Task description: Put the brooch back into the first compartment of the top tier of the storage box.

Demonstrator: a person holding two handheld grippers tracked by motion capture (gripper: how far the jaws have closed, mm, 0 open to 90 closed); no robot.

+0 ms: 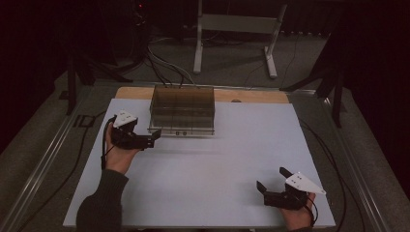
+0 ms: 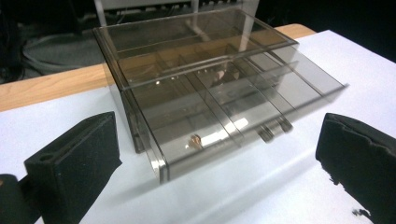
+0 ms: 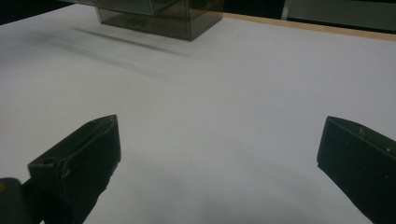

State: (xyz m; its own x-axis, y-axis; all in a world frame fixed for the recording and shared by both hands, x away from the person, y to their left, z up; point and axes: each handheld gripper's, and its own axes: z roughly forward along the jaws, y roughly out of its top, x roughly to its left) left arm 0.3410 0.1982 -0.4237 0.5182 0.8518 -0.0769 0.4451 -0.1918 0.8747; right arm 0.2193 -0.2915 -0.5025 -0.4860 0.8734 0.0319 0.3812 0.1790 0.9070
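Drawer box (image 1: 182, 110) near table's far edge, left gripper (image 1: 153, 138) wide beside it, right gripper (image 1: 271, 181) wide on bare white tabletop (image 1: 217, 164)

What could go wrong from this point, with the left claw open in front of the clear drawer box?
1. The drawer box is smoky and see-through, so its small drawer knobs are easy to misjudge; the open left claw could close beside one.
2. The box looks light and sits loose on the white mat; a push or pull from the left claw might slide it.
3. The right claw rests open, far away, and cannot brace the box.
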